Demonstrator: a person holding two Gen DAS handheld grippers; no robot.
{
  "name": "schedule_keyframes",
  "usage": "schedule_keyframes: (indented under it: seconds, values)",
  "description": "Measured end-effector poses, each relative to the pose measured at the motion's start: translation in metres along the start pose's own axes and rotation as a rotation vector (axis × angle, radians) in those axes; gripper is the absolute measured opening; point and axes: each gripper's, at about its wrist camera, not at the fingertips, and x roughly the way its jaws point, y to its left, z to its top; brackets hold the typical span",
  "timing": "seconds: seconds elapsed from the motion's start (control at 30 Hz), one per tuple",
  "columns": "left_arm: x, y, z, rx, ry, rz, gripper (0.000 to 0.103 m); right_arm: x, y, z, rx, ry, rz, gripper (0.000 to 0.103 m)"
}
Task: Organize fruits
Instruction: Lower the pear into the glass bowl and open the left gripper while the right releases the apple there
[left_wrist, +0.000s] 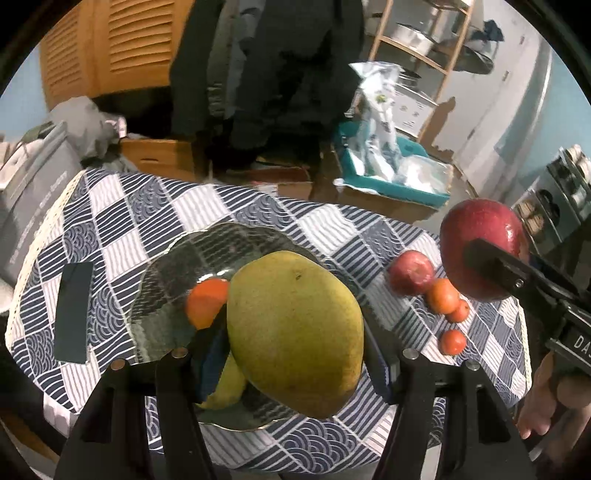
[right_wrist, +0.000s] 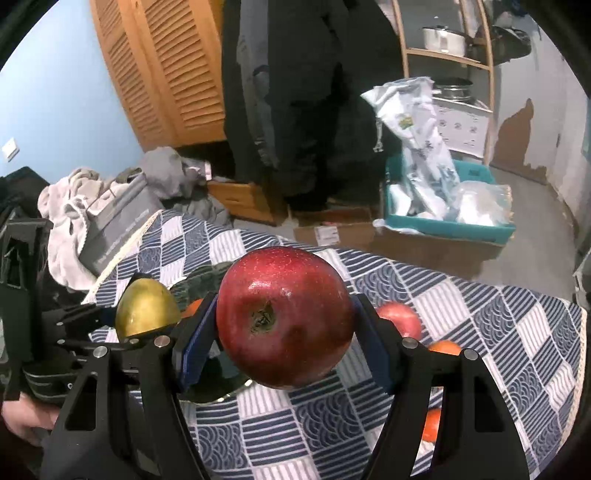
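Observation:
My left gripper (left_wrist: 295, 354) is shut on a large green-yellow mango (left_wrist: 295, 332) and holds it above a clear glass plate (left_wrist: 207, 254). The plate holds an orange (left_wrist: 205, 301) and a yellow-green fruit (left_wrist: 227, 387), mostly hidden. My right gripper (right_wrist: 284, 339) is shut on a big dark red apple (right_wrist: 284, 321), held above the table to the right of the plate. That apple (left_wrist: 480, 247) also shows in the left wrist view. A smaller red apple (left_wrist: 410, 273) and three small oranges (left_wrist: 443, 295) lie on the checked cloth.
A dark rectangular card (left_wrist: 74, 314) lies on the cloth left of the plate. The blue-white checked tablecloth (right_wrist: 480, 332) covers a round table. Beyond it are cardboard boxes, a teal bin (right_wrist: 443, 221) with bags, clothes and a wooden shelf.

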Motion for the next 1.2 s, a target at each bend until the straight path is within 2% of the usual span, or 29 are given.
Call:
schedule_keyframes:
  seconds: [0.47, 0.87, 1.2]
  values:
    - [0.034, 0.063, -0.013, -0.113, 0.079, 0.066, 0.066, 0.068, 0.027, -0.009, -0.018, 0.124, 0.045, 0.072]
    - [0.061, 0.083, -0.026, -0.142, 0.168, 0.099, 0.066, 0.116, 0.040, -0.029, -0.030, 0.246, 0.053, 0.072]
    - [0.063, 0.086, -0.025, -0.147, 0.177, 0.091, 0.067, 0.132, 0.042, -0.044, -0.040, 0.304, 0.050, 0.072]
